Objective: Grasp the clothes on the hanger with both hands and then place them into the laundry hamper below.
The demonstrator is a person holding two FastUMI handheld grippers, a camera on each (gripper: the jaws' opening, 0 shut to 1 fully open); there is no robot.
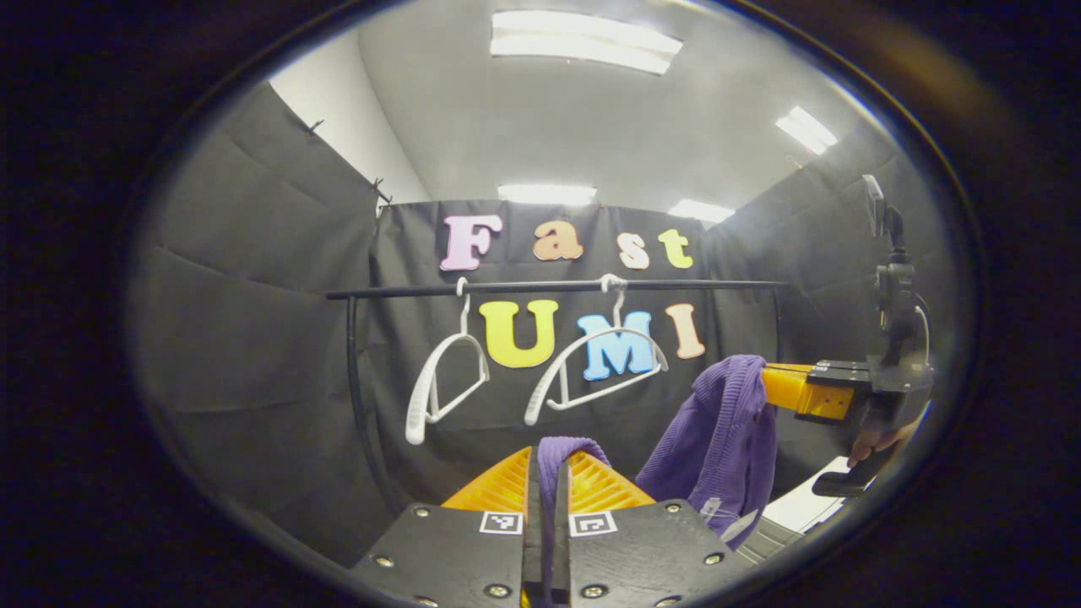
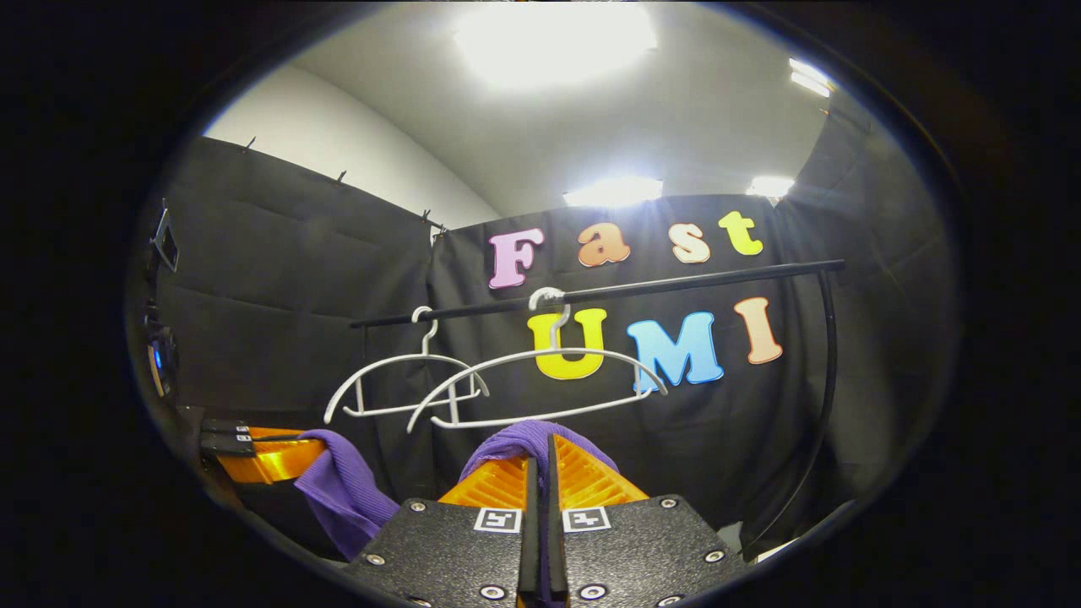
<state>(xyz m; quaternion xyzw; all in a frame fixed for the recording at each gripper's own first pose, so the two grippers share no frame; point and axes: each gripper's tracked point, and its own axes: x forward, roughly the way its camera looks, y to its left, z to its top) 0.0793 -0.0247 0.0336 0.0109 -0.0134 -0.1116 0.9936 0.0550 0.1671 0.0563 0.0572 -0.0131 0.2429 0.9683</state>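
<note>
A purple knit garment (image 1: 718,439) hangs between my two grippers, off the hangers. In the left gripper view my left gripper (image 1: 553,464) is shut on a fold of it at the bottom, and the right gripper (image 1: 773,384) pinches another part at the right. The right gripper view has my right gripper (image 2: 540,460) shut on purple cloth (image 2: 524,439), with the left gripper (image 2: 296,452) at the lower left holding the same garment (image 2: 342,494). Two white hangers (image 1: 443,384) (image 1: 595,367) hang bare on the black rail (image 1: 549,288). The hamper is out of sight.
The black rail (image 2: 608,291) runs across the booth's back wall on a curved black stand (image 2: 823,405). A hand (image 1: 878,441) grips the right gripper's handle. A pale surface (image 1: 806,507) lies low at the right.
</note>
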